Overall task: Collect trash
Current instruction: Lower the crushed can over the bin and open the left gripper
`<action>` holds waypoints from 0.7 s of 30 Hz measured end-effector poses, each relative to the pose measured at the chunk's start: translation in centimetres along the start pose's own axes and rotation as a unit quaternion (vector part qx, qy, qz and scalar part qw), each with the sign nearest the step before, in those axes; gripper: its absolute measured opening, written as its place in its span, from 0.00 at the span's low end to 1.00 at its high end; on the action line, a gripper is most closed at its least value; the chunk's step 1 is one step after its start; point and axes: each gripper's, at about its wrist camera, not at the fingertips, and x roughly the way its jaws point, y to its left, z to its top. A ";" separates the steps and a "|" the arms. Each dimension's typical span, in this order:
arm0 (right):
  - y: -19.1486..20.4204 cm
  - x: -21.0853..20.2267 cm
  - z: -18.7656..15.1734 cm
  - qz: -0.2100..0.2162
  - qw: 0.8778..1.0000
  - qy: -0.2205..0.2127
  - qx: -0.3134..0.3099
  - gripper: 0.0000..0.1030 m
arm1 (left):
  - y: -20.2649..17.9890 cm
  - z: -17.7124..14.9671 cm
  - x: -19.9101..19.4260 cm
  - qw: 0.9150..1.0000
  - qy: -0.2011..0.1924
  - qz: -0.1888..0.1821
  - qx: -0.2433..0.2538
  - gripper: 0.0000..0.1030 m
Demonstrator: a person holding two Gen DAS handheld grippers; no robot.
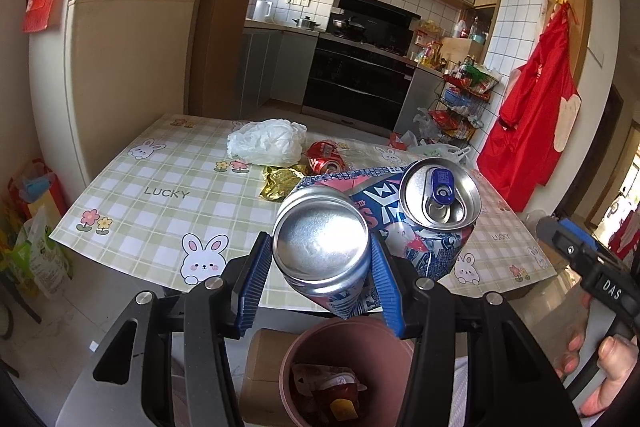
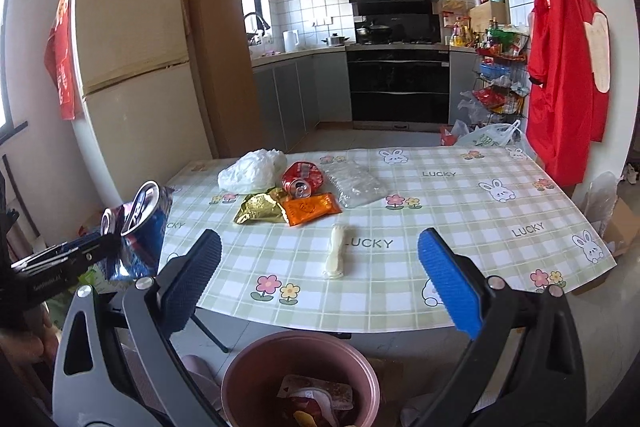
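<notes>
Left wrist view: left gripper (image 1: pixel 320 267) clamps bent blue-and-silver aluminium drink can (image 1: pixel 360 227), folded in two, base end betw. pads, top end up-right; held directly above round pink plastic bin (image 1: pixel 296 359), i.e. drop is straight down. Right gripper (image 2: pixel 320 267) empty, jaws wide apart, also over bin. Beyond bin: table w/ green-check bunny cloth (image 2: pixel 460 247), more litter; kitchen behind.
</notes>
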 end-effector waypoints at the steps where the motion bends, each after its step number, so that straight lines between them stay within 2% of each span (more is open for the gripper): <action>1: -0.3 -0.1 0.1 -0.004 1.000 -0.003 0.004 0.94 | -0.4 -0.1 0.0 1.000 0.001 -0.003 0.006 0.47; 11: -3.0 -1.3 0.3 -0.027 0.999 -0.018 0.042 0.94 | -4.6 -1.8 0.4 0.997 0.028 -0.046 0.056 0.47; 21: -3.3 -1.6 0.0 -0.036 0.998 -0.019 0.052 0.94 | -5.8 -2.2 0.5 0.994 0.036 -0.074 0.072 0.47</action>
